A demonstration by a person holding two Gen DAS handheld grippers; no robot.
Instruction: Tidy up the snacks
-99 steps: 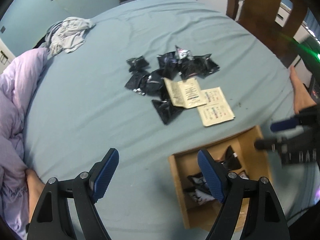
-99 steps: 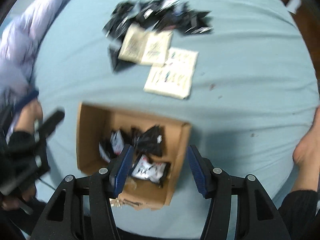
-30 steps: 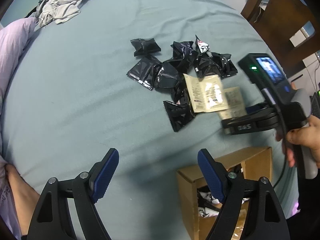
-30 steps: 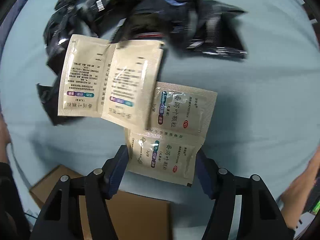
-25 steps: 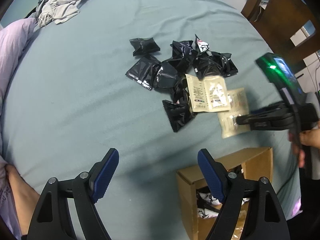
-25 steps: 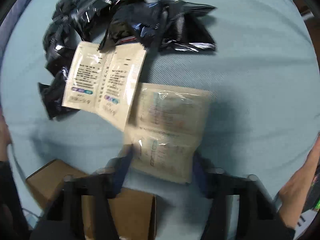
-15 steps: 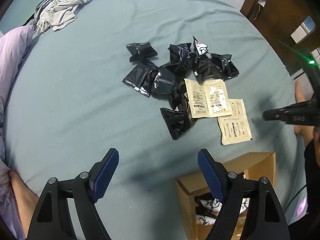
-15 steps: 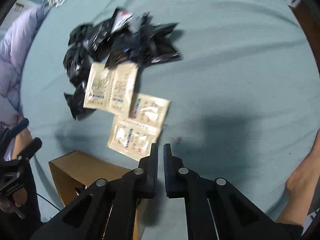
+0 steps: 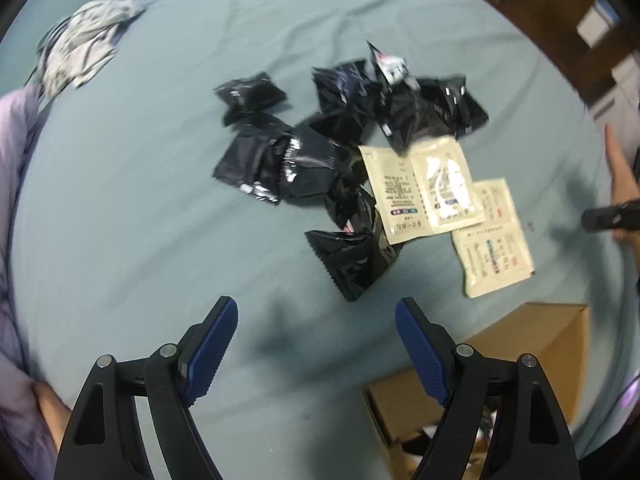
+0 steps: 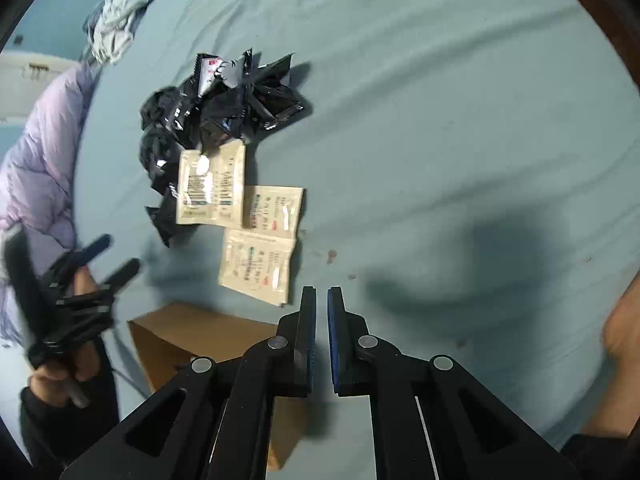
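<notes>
A pile of black snack packets point(image 9: 320, 152) lies on the blue-green sheet point(image 9: 120, 200), with two beige double sachets point(image 9: 420, 188) point(image 9: 494, 240) at its right. My left gripper point(image 9: 316, 312) hangs open above the sheet, just short of the nearest black packet point(image 9: 352, 256), with nothing between its fingers. A cardboard box point(image 9: 520, 344) with packets inside sits at the lower right. In the right wrist view my right gripper point(image 10: 322, 296) is shut and empty. It is held above the sheet, right of the nearer beige sachet point(image 10: 258, 266) and the box point(image 10: 192, 336). The black pile point(image 10: 216, 108) lies farther off.
A grey cloth point(image 9: 80, 56) lies at the far left corner, with a lilac duvet point(image 10: 40, 152) along the left side. A wooden chair point(image 9: 552, 12) stands at the far right. A person's bare foot point(image 10: 624, 328) rests on the sheet at the right.
My right gripper shut with nothing in it and rose back from the beige sachets, which stayed on the sheet. The left gripper moved nearer the pile and stayed open.
</notes>
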